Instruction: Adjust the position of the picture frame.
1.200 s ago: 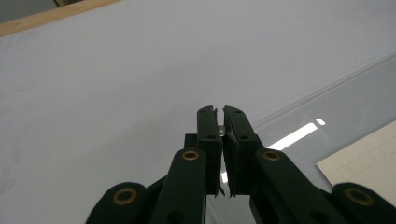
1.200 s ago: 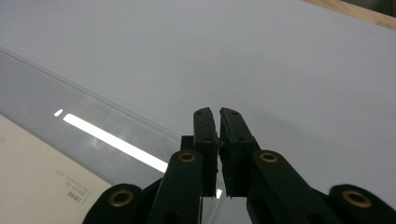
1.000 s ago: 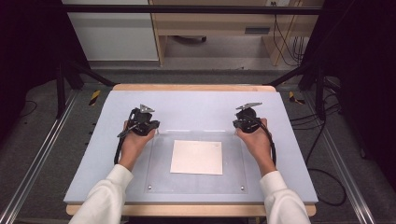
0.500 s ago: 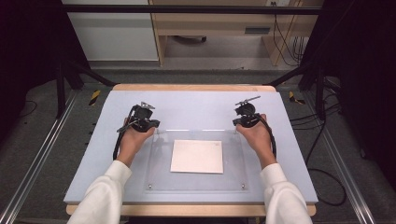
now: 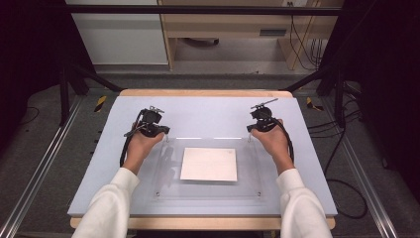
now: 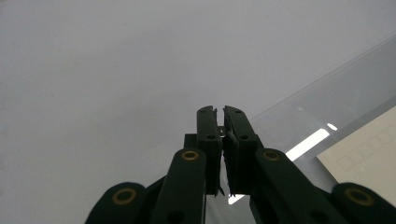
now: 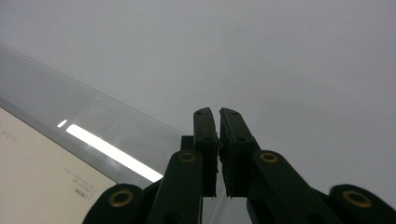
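A clear acrylic plate [image 5: 246, 186] lies on the pale grey mat [image 5: 208, 111], with a white sheet of paper [image 5: 208, 164] in its middle. My left gripper [image 5: 151, 122] is at the plate's far left corner and my right gripper [image 5: 262, 119] is at its far right corner. In the left gripper view the black jaws [image 6: 219, 112] are pressed together with nothing between them, over bare mat just beside the plate's edge [image 6: 327, 105]; the paper [image 6: 369, 154] lies to their right. The right gripper's jaws [image 7: 218, 113] are shut too, with the plate [image 7: 98, 116] and paper [image 7: 37, 177] to their left.
The mat covers a wooden table [image 5: 203, 92] framed by metal rails [image 5: 44, 163]. Black stand legs [image 5: 64, 84] rise at the far left and right. Cables [image 5: 346, 193] trail on the floor to the right. Bare mat stretches beyond the plate's far edge.
Both hands have edged a little toward the far side of the table, and the right gripper has tilted slightly. The jaws stay shut.
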The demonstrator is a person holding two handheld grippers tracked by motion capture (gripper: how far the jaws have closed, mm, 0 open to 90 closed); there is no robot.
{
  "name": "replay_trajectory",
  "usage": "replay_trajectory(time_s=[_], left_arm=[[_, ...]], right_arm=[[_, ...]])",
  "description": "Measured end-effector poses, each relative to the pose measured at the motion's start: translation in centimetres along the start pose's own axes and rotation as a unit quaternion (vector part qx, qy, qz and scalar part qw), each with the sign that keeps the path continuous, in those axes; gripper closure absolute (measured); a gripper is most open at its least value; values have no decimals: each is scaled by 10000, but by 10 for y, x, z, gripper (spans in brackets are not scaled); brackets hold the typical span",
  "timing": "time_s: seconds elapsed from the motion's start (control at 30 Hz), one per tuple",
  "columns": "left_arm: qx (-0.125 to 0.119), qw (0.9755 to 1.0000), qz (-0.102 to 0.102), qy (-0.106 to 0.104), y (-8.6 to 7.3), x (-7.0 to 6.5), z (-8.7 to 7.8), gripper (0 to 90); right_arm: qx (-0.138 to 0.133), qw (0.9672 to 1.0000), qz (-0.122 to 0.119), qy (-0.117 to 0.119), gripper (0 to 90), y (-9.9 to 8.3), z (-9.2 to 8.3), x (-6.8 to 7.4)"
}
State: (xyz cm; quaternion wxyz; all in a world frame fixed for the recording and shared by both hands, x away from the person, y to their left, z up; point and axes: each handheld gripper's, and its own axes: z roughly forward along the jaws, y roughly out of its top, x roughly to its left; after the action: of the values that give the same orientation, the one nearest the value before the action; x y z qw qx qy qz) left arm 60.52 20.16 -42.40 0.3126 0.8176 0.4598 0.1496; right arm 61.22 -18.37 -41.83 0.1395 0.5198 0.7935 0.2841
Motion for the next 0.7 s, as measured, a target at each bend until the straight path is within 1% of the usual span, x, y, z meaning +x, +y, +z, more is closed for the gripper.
replay_trajectory(time_s=[0.13,0.23,0.27,0.4,0.6,0.7], left_arm=[[5,10000,-37,-38,0,1,0,851],[7,10000,-75,-49,1,2,1,851],[12,10000,-82,-51,1,2,1,851],[54,9999,-81,-76,2,3,1,851],[78,9999,-106,-90,3,3,1,851],[123,9998,-89,-104,3,4,1,852]], right_arm=[[-23,10000,-64,2,860,-1,0,0],[-41,10000,-40,15,859,-2,-1,0],[-64,10000,-72,12,858,-2,-1,0],[-157,9999,-63,-4,855,-4,0,0],[-208,9997,-103,-51,845,-6,-1,1],[-224,9997,-116,-27,845,-6,-1,1]])
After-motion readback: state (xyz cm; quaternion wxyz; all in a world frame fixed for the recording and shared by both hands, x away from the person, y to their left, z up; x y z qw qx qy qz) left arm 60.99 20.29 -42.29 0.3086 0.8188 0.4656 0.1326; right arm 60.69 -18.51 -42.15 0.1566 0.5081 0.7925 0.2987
